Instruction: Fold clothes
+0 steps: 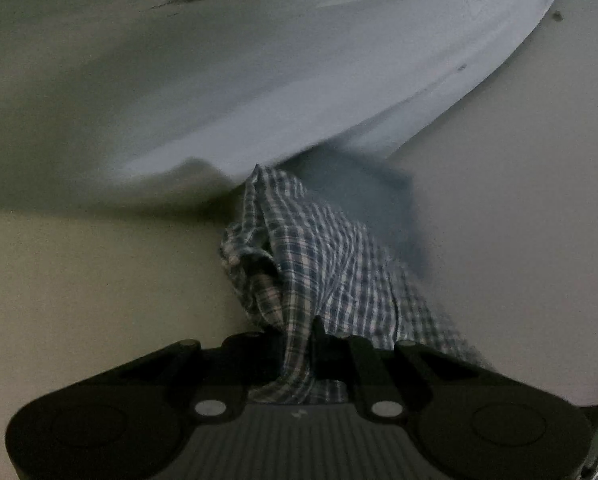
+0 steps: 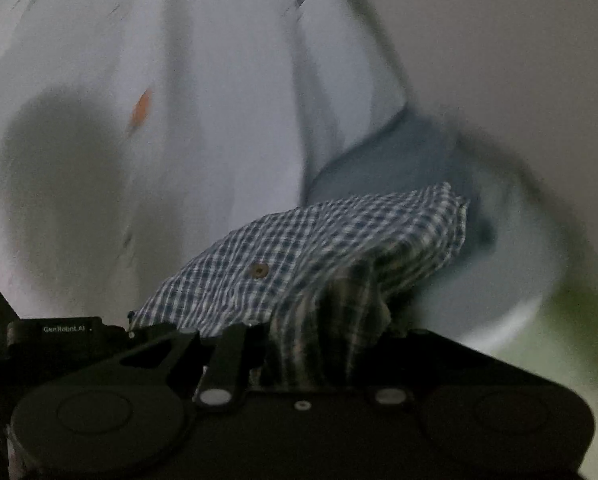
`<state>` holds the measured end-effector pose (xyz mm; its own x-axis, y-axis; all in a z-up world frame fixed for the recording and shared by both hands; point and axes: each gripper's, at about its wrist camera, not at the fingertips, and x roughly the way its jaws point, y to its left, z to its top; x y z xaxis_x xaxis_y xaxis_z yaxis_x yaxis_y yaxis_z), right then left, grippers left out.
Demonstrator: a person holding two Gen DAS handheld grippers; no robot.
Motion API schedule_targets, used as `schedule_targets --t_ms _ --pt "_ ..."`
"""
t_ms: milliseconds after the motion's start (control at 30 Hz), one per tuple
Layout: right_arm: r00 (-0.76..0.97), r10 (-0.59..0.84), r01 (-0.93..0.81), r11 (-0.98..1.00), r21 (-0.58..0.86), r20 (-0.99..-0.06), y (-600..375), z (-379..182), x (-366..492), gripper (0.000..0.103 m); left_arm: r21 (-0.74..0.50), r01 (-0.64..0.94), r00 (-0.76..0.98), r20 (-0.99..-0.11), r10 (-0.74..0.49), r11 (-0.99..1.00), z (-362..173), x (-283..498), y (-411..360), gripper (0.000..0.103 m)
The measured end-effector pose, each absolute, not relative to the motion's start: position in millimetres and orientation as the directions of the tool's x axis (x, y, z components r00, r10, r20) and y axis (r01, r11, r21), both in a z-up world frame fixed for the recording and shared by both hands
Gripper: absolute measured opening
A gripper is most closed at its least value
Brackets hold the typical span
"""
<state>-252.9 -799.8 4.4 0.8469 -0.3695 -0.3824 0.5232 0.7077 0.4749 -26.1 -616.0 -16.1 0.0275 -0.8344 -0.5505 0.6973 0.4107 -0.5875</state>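
A blue-and-white checked shirt (image 1: 319, 264) hangs bunched from my left gripper (image 1: 299, 344), which is shut on a fold of it; the cloth drapes over the fingers and hides the tips. In the right wrist view the same checked shirt (image 2: 299, 248), with a brown button (image 2: 259, 269) showing, lies over my right gripper (image 2: 311, 344), shut on the fabric. Both ends of the garment are lifted off the surface. The rest of the shirt blurs into a blue patch (image 1: 371, 188) further off.
A pale white sheet-covered surface (image 1: 259, 60) spreads beneath, its edge (image 1: 479, 84) running diagonally to the right. An orange spot (image 2: 141, 106) lies on it. The other gripper's black body (image 2: 39, 332) shows at the left of the right wrist view. The light is dim and the background blurred.
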Motion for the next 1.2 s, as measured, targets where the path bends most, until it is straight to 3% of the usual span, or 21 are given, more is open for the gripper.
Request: schedule_targets --t_ms 200,300,333,433,467,500,533,567,900,1200 --pt "0.760 -0.199 0.560 0.683 0.469 -0.619 -676.4 -110.3 -254.3 0.021 -0.480 0.596 -0.015 -0.808 -0.588 0.644 -138.5 -48.3 -480.8 0.012" --pt "0.709 -0.219 0.617 0.654 0.438 -0.671 -648.1 -126.5 -260.5 0.036 -0.546 0.538 -0.041 -0.778 -0.627 0.642 -158.1 -53.8 -429.6 0.023" --pt "0.696 -0.248 0.639 0.643 0.423 -0.674 -643.6 -123.8 -263.6 0.047 -0.544 0.545 -0.048 -0.780 -0.624 0.638 -155.8 -51.8 -423.0 0.030" --pt "0.653 -0.335 0.702 0.604 0.377 -0.680 -630.2 -116.0 -272.9 0.063 -0.479 0.619 -0.002 -0.793 -0.609 0.623 -141.6 -44.7 -417.4 0.052" --pt "0.636 -0.363 0.723 0.589 0.362 -0.681 -625.7 -113.4 -276.0 0.068 -0.458 0.633 0.016 -0.798 -0.602 0.624 -136.3 -40.4 -417.5 0.065" --pt "0.620 -0.390 0.742 0.574 0.347 -0.681 -621.2 -110.8 -279.1 0.082 -0.443 0.635 0.037 -0.801 -0.597 0.633 -132.6 -35.2 -417.7 0.073" --pt "0.602 -0.417 0.761 0.557 0.331 -0.681 -616.7 -108.2 -282.2 0.089 -0.433 0.633 0.060 -0.799 -0.598 0.642 -130.0 -29.1 -418.3 0.084" --pt "0.586 -0.439 0.777 0.542 0.319 -0.681 -618.7 -104.8 -285.0 0.090 -0.432 0.632 0.066 -0.797 -0.600 0.643 -131.2 -26.8 -417.7 0.087" --pt "0.604 -0.280 0.791 0.325 0.519 -0.746 -671.6 -139.8 -289.5 0.099 -0.493 0.624 -0.045 -0.798 -0.601 0.607 -154.3 -13.8 -458.3 0.094" --pt "0.652 -0.167 0.709 0.482 0.516 -0.740 -680.3 -138.4 -250.7 0.103 -0.506 0.666 -0.079 -0.778 -0.624 0.548 -159.9 -32.1 -499.5 0.097"
